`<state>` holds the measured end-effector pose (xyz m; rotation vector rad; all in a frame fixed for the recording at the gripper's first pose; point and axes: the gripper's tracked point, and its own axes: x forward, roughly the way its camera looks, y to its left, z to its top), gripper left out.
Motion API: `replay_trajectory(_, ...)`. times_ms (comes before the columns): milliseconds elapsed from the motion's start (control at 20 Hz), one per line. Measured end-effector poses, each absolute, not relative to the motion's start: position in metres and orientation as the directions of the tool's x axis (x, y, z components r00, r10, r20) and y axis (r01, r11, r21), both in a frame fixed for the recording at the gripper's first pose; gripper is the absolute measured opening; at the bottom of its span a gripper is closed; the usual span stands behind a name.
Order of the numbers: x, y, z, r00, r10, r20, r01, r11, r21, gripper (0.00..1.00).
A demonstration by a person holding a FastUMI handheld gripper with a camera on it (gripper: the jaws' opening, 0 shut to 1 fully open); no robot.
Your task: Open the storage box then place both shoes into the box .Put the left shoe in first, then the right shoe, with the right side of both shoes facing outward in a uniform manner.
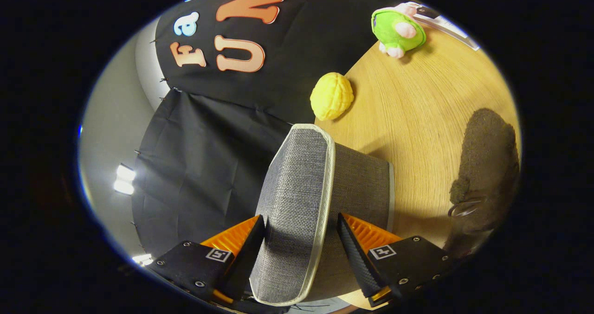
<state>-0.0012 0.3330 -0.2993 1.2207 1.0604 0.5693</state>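
The grey woven storage box (362, 184) stands on the wooden table (417, 100), and its pale-trimmed lid (297, 189) sits down on it. The lid's front lip lies between the fingers of my gripper (301, 226), which is rolled on its side. One finger (253, 240) rests against the lid's top. The other finger (355, 240) stands a little off the trimmed edge, in front of the box wall. The gripper is open around the lip. A dark brown fuzzy shoe (489, 165) lies on the table beside the box, past that second finger.
A yellow ball-like toy (331, 96) sits at the table's edge beyond the box. A green and pink plush toy (398, 28) lies farther off, near some white papers (445, 24). The black cloth wall (209, 156) hangs behind the table.
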Motion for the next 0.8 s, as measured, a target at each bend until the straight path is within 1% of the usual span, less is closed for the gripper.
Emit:
replay_trajectory(100, 0.003, 0.326, -0.294, 0.462, 0.806, -0.37, 0.143, 0.343, 0.928, 0.81)
replay_trajectory(150, 0.003, 0.323, -0.291, 0.472, 0.791, -0.389, 0.119, 0.38, 0.917, 0.72)
replay_trajectory(200, 0.006, 0.318, -0.29, 0.484, 0.774, -0.407, 0.099, 0.414, 0.905, 0.71)
replay_trajectory(300, 0.01, 0.309, -0.279, 0.507, 0.759, -0.408, 0.068, 0.437, 0.897, 0.65)
replay_trajectory(350, 0.013, 0.304, -0.269, 0.523, 0.759, -0.389, 0.056, 0.424, 0.904, 0.58)
replay_trajectory(450, 0.016, 0.305, -0.25, 0.534, 0.773, -0.342, 0.032, 0.386, 0.922, 0.55)
replay_trajectory(500, 0.015, 0.306, -0.249, 0.527, 0.777, -0.345, 0.018, 0.396, 0.918, 0.55)
replay_trajectory(600, 0.013, 0.304, -0.264, 0.519, 0.754, -0.402, 0.014, 0.463, 0.886, 0.42)
replay_trajectory(650, 0.01, 0.305, -0.271, 0.506, 0.743, -0.437, 0.023, 0.495, 0.869, 0.3)
replay_trajectory(750, 0.007, 0.307, -0.266, 0.498, 0.758, -0.421, 0.023, 0.474, 0.88, 0.19)
replay_trajectory(800, 0.01, 0.306, -0.261, 0.508, 0.756, -0.413, 0.026, 0.466, 0.885, 0.17)
